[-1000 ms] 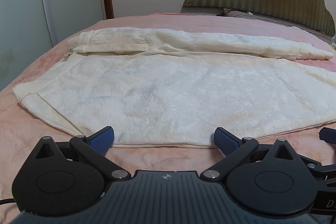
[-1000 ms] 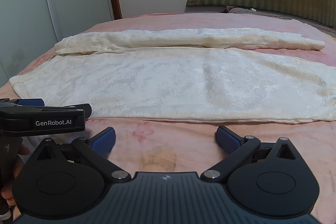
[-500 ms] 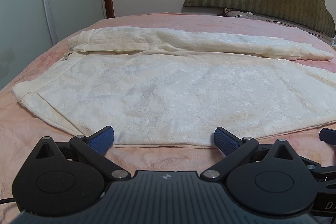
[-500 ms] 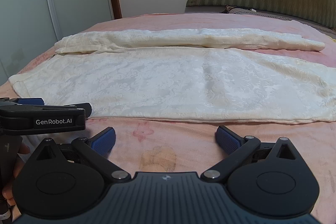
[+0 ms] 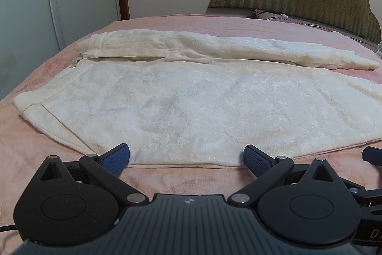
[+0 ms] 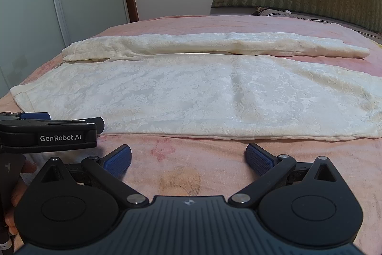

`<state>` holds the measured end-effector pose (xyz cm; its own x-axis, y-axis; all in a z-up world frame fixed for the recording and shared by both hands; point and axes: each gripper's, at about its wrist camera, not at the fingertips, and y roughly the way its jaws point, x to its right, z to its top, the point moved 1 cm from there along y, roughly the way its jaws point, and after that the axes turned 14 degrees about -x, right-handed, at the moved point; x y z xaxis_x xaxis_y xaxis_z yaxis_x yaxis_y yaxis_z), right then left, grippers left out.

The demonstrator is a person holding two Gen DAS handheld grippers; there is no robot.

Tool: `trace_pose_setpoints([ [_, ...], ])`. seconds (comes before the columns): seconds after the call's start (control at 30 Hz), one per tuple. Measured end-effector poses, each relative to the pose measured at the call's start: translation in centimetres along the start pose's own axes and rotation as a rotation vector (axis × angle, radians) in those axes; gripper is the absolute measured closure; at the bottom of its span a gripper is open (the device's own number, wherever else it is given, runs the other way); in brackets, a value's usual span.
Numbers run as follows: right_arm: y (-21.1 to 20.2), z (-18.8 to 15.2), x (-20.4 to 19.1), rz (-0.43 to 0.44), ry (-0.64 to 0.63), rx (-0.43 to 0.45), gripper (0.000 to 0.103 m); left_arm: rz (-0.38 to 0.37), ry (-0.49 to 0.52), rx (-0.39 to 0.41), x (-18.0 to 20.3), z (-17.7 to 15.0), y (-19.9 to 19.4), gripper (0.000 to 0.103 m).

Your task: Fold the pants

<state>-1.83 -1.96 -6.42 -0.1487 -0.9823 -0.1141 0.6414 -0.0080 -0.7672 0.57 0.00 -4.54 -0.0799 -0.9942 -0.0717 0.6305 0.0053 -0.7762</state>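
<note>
Both grippers, left (image 5: 186, 157) and right (image 6: 188, 157), stay wide open and empty, unmoved over the last second; pants (image 5: 191, 97) lie flat across the bed (image 6: 214, 25), so folding hasn't begun.

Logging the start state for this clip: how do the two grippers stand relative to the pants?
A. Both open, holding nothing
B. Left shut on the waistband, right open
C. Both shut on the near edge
A: the left gripper and right gripper both gape wide, nothing between their fingers; the pants lie flat on the bed.
</note>
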Motion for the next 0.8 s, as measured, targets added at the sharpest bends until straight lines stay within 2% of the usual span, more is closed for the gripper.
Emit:
trace_pose_setpoints([
  [0.43, 0.0, 0.0, 0.2, 0.004, 0.007, 0.004, 0.000, -0.002, -0.004, 0.003, 0.1, 0.0, -0.1, 0.000],
  [0.53, -0.1, 0.1, -0.1, -0.006, -0.011, -0.012, 0.000, -0.025, -0.005, 0.031, -0.3, -0.2, -0.9, 0.000],
  [0.63, -0.7, 0.2, 0.1, 0.055, -0.031, -0.005, 0.000, -0.030, 0.009, 0.079, -0.8, -0.1, -1.9, 0.000],
  [0.7, -1.5, 0.8, 0.0, 0.104, -0.067, 0.038, 0.000, -0.007, 0.019, 0.105, -1.1, 0.5, -2.4, 0.000],
  [0.8, -2.7, 2.8, -0.7, 0.110, -0.183, 0.130, 0.000, 0.019, 0.031, 0.109, -2.0, 2.4, -2.3, 0.000],
])
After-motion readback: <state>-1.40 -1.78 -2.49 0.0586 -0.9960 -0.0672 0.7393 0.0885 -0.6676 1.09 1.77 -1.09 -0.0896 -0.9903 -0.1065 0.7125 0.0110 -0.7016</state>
